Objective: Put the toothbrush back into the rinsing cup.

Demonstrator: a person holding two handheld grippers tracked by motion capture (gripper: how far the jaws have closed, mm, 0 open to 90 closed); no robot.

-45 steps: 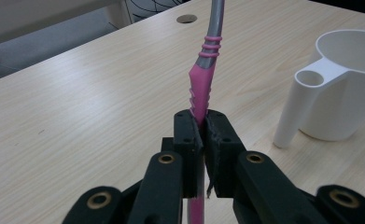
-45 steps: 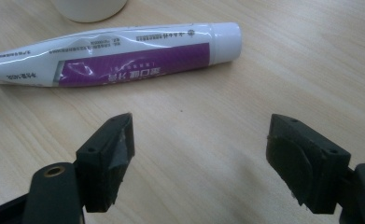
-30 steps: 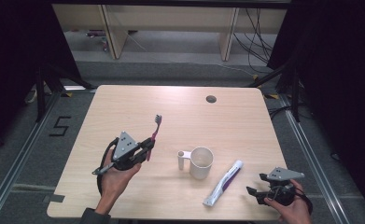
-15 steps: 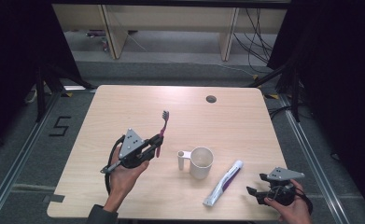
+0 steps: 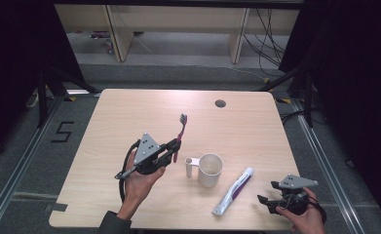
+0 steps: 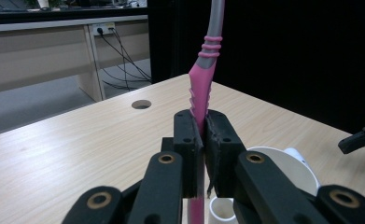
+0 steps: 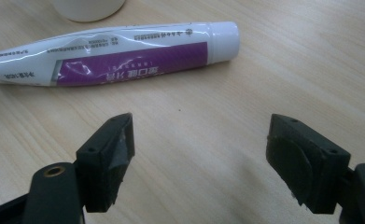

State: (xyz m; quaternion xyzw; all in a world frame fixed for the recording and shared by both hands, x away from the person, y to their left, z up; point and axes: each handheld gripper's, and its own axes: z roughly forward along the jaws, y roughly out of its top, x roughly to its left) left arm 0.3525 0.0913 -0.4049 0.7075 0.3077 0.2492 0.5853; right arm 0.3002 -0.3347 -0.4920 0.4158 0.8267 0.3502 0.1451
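Clamping a pink toothbrush (image 5: 180, 136), the left gripper (image 5: 171, 148) hovers beside the mug (image 5: 210, 169); right gripper (image 5: 266, 200) gapes empty near the toothpaste (image 5: 234, 191).

toothbrush (image 5: 180, 134): 1 | mug (image 5: 210, 169): 1 | toothpaste tube (image 5: 234, 191): 1 | tongs: 2

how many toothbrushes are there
1. The pink toothbrush is clamped in the left gripper, head up, above the table just left of the white cup. No others are visible.
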